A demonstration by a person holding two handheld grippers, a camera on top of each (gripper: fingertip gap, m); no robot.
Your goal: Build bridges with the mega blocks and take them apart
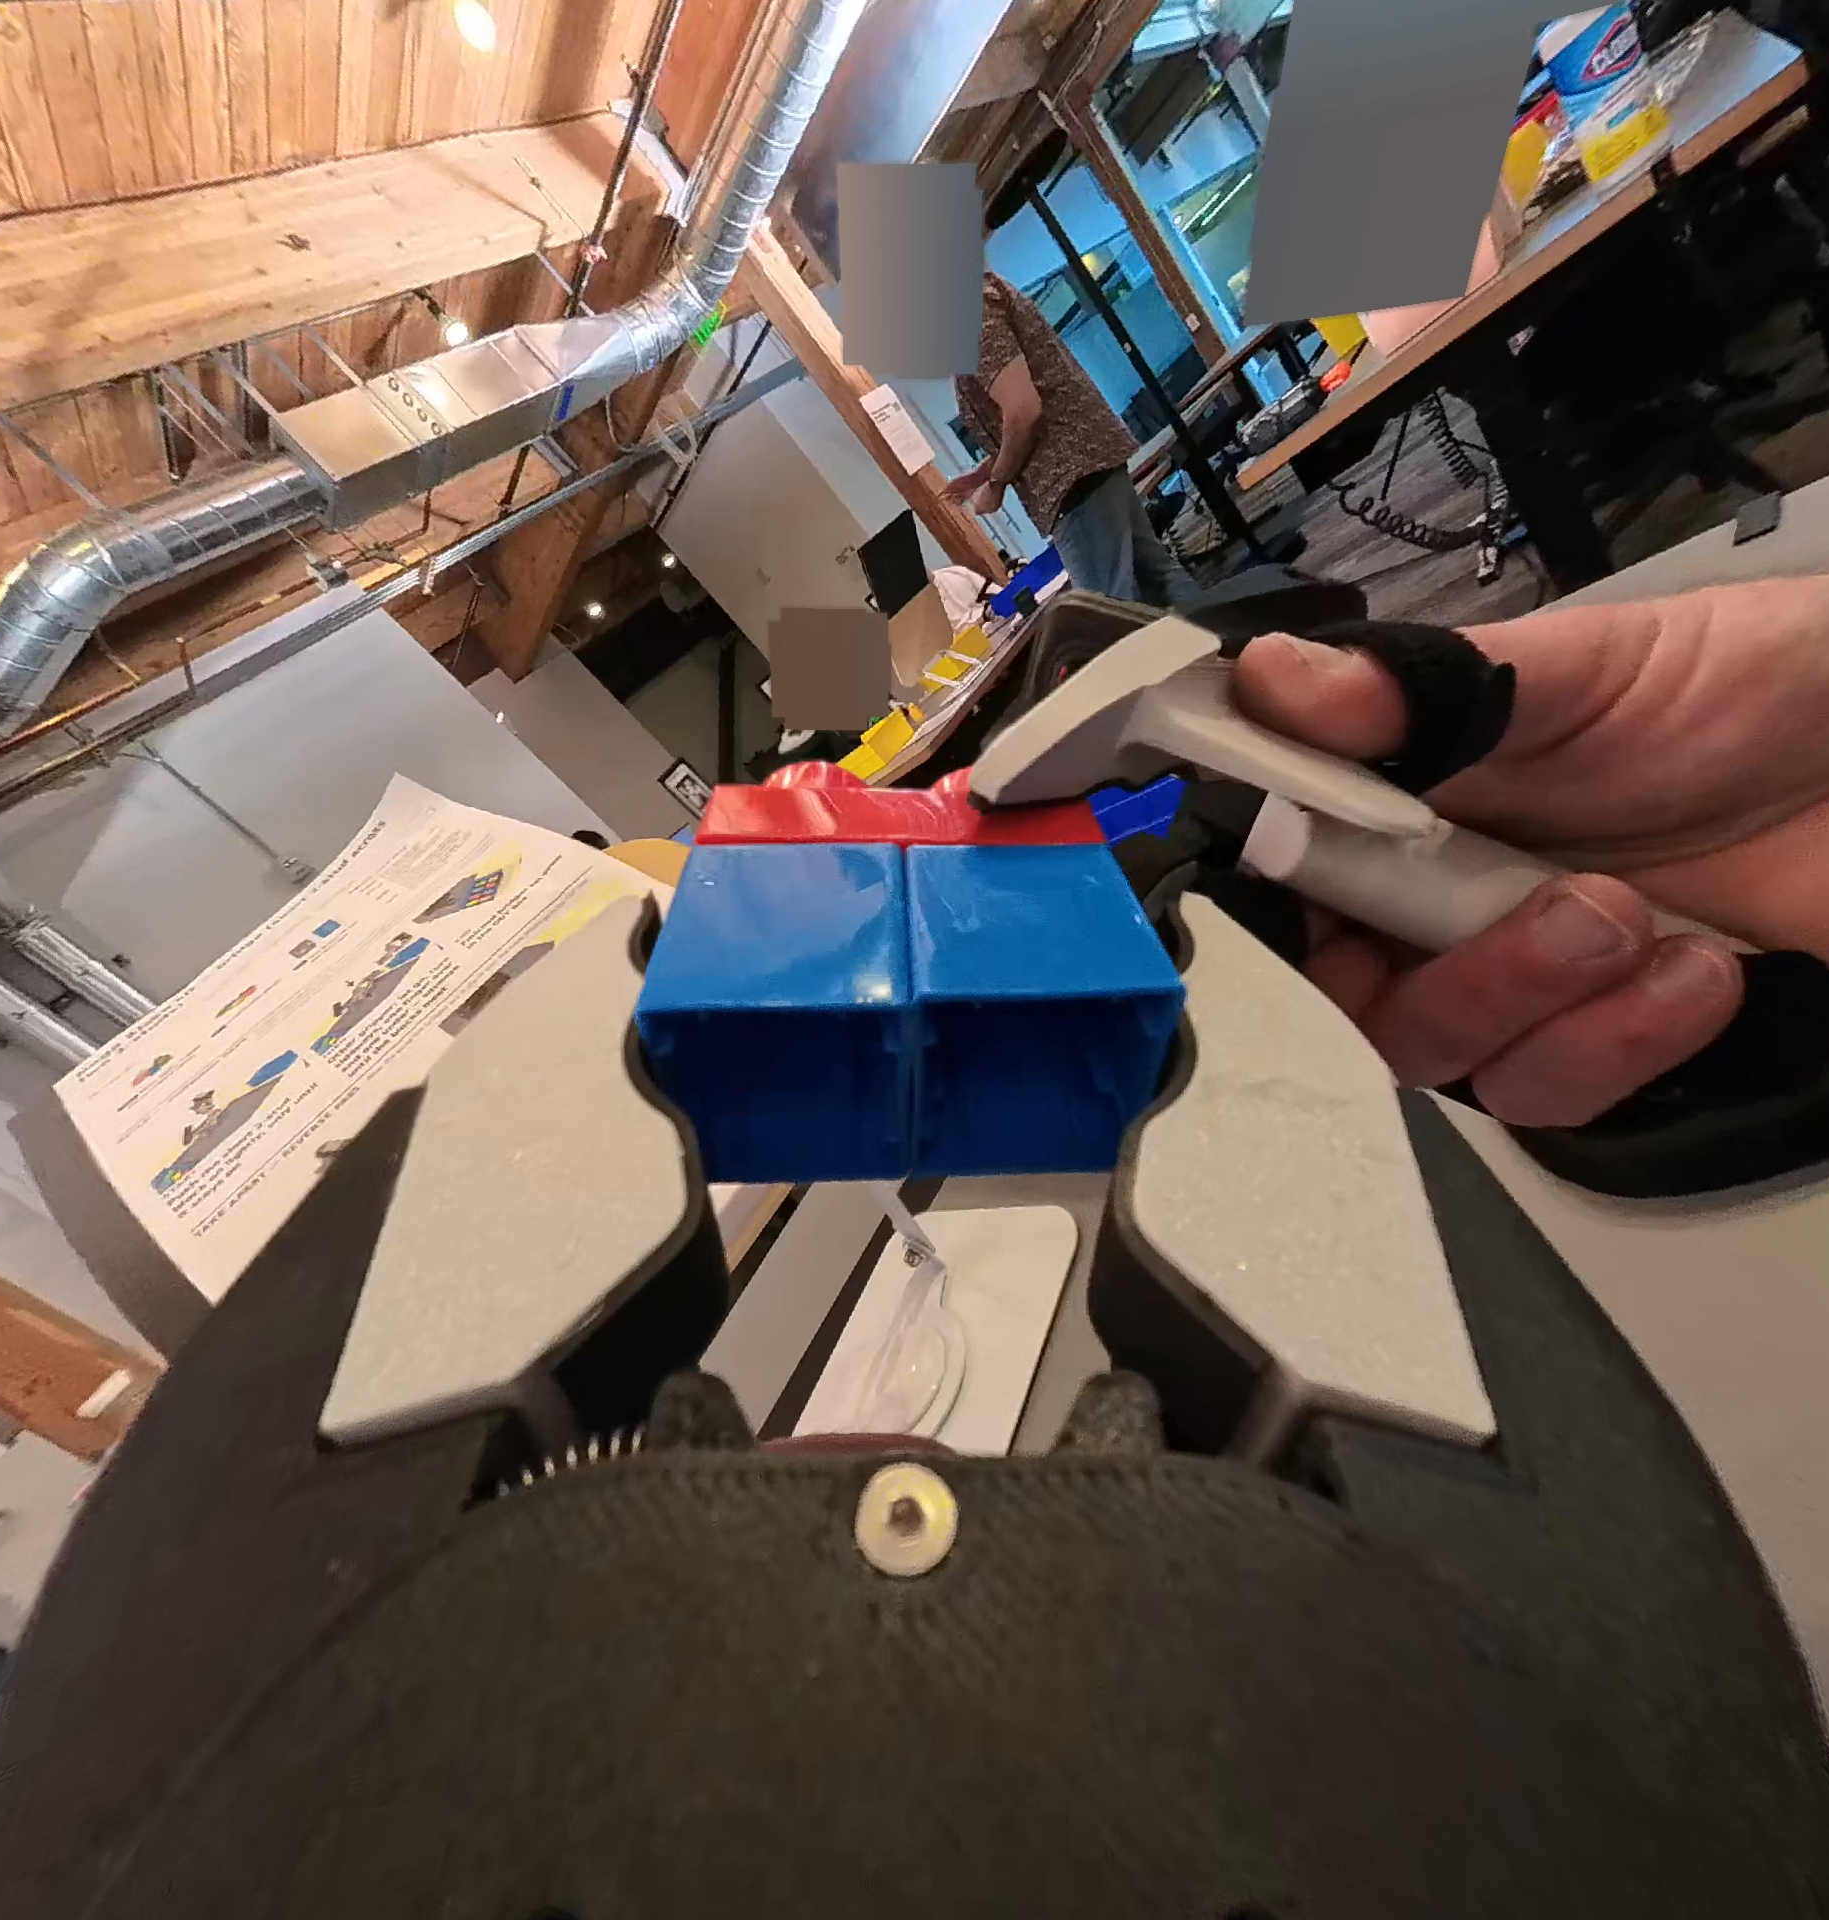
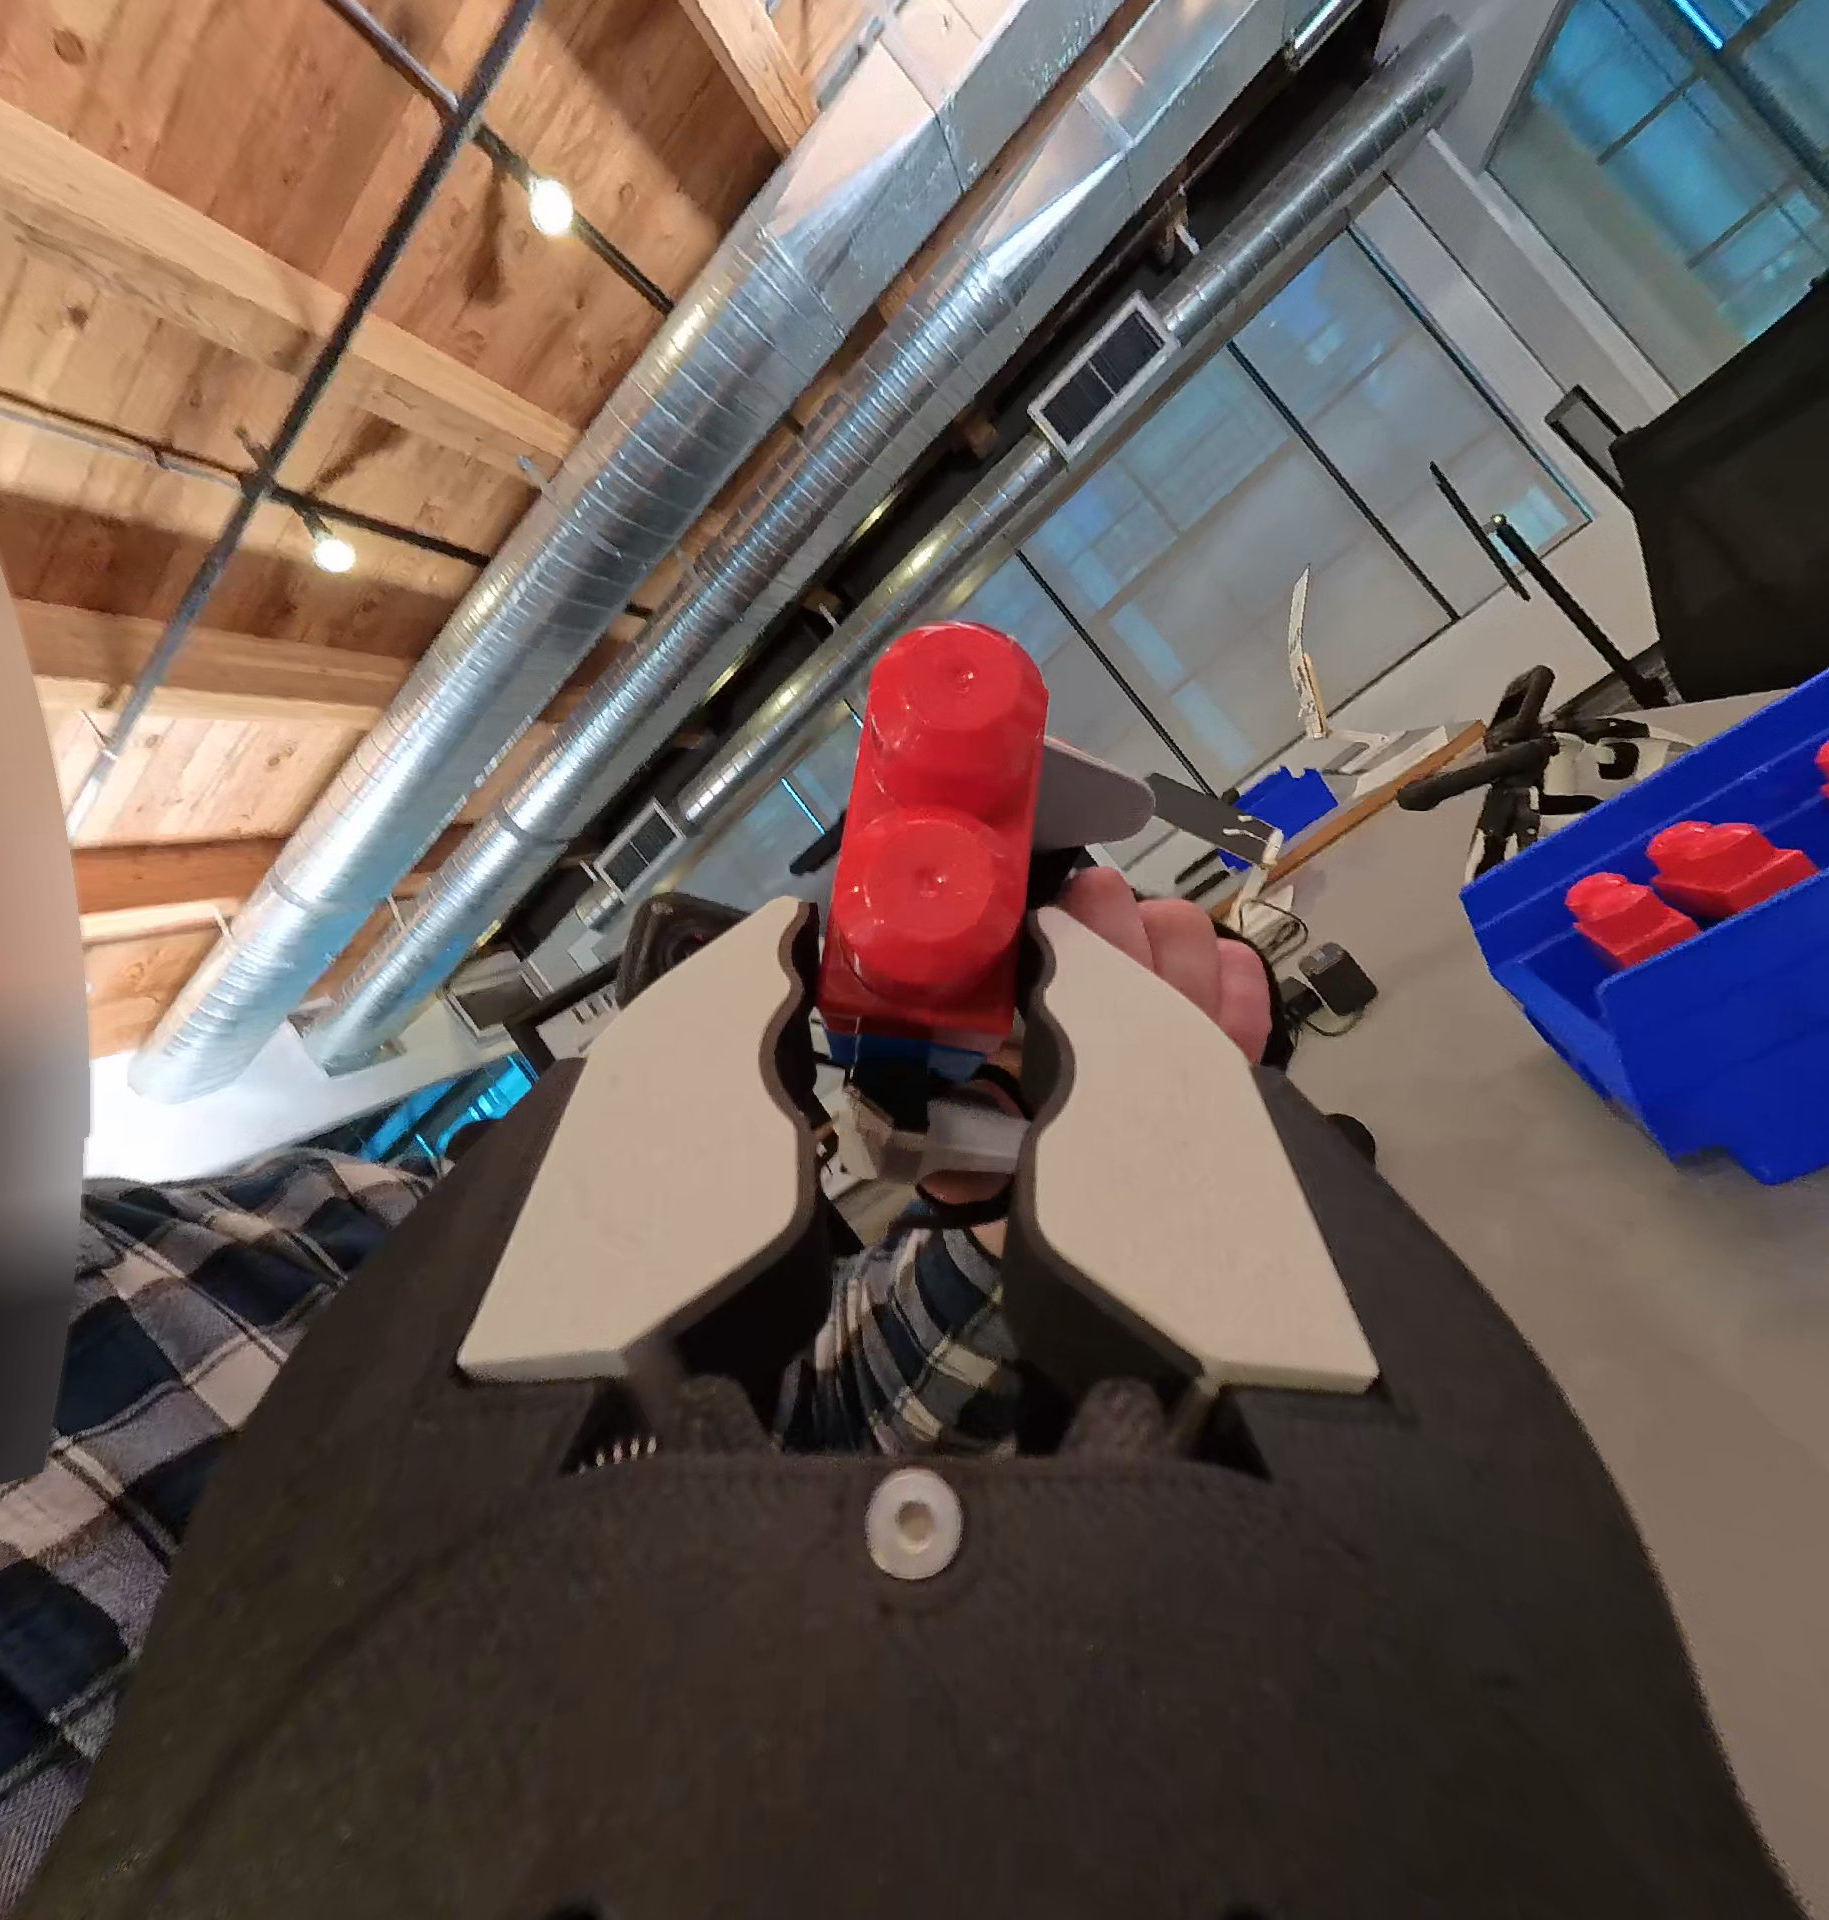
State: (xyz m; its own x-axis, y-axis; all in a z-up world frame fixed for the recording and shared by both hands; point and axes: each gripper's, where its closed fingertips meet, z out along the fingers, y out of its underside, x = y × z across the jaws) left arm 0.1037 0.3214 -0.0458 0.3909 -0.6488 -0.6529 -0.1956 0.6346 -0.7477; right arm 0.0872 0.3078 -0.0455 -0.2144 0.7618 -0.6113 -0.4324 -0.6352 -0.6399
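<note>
My left claw [image 1: 910, 1013] sits closest to the lens, its grey pads [image 1: 536, 1164] pressed on the outer sides of two blue blocks [image 1: 910, 997] that stand side by side, hollow undersides turned toward me. Past the blue blocks, joined across their far ends, lies a red block [image 1: 868, 816]. My right claw [image 2: 920, 971] grips that red block across its narrow sides, both fingers [image 2: 702, 1049] tight against it; in its own view the two round studs face the lens and a sliver of blue shows under the red. From the left view, one right-claw finger [image 1: 1076, 727] rests on the red block's top edge, with my hand [image 1: 1575, 790] on the handle to the right of the blocks. The whole stack is held up in the air, tilted toward the wooden ceiling [image 2: 162, 312] and silver ducts [image 2: 619, 499]. Left of the blue blocks lies an instruction sheet [image 1: 297, 997]. Right of the red block, on the grey table [image 2: 1512, 1351], a blue bin [image 2: 1720, 1039] holds more red blocks [image 2: 1710, 883].
</note>
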